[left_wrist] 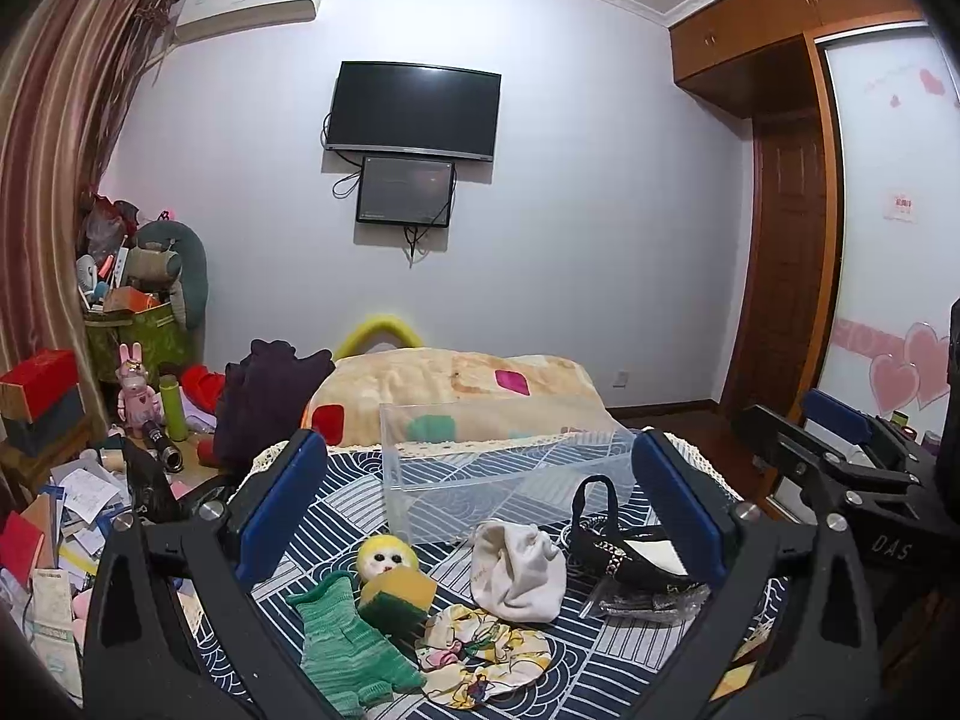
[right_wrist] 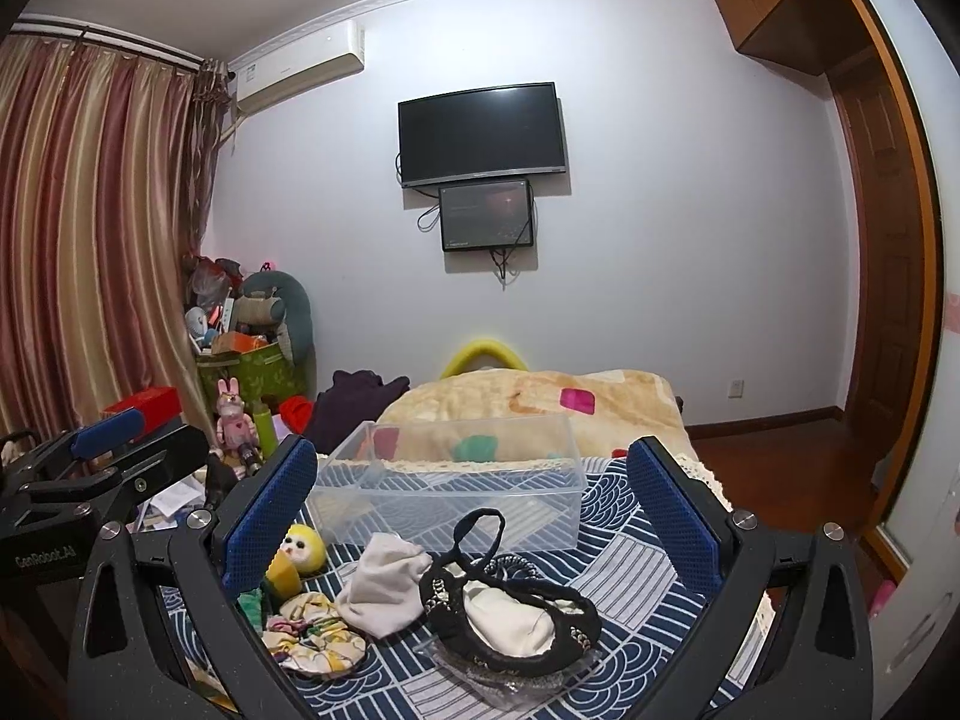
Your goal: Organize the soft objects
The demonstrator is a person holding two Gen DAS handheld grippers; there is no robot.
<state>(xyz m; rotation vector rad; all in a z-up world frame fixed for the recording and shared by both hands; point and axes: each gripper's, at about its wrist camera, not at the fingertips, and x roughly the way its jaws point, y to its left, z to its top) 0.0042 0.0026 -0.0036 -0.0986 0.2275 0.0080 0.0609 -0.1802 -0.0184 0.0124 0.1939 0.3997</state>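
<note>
While you look along your left gripper (left_wrist: 480, 510), its blue-padded jaws stand wide apart and hold nothing. Between them on the navy patterned bedspread (left_wrist: 600, 660) lie a green knitted glove (left_wrist: 345, 642), a yellow-and-green sponge (left_wrist: 396, 594) touching a small yellow plush head (left_wrist: 384, 555), a floral fabric scrunchie (left_wrist: 480, 654), a crumpled white sock (left_wrist: 519, 570) and a black beaded slipper (left_wrist: 624, 552). Behind them stands a clear plastic bin (left_wrist: 504, 468), open at the top, with bare bedspread in front of the pile. Your right gripper (left_wrist: 840, 444) shows at the right edge.

From the right wrist, your right gripper (right_wrist: 474, 516) is likewise spread wide and empty. The slipper (right_wrist: 510, 612) lies nearest, touching the sock (right_wrist: 384, 588); the scrunchie (right_wrist: 312, 636) sits near the left pad. The bin (right_wrist: 450, 480) stands just behind, its near wall close to the slipper strap. The bedspread's lace edge (right_wrist: 708, 474) runs just outside the right finger.
</note>
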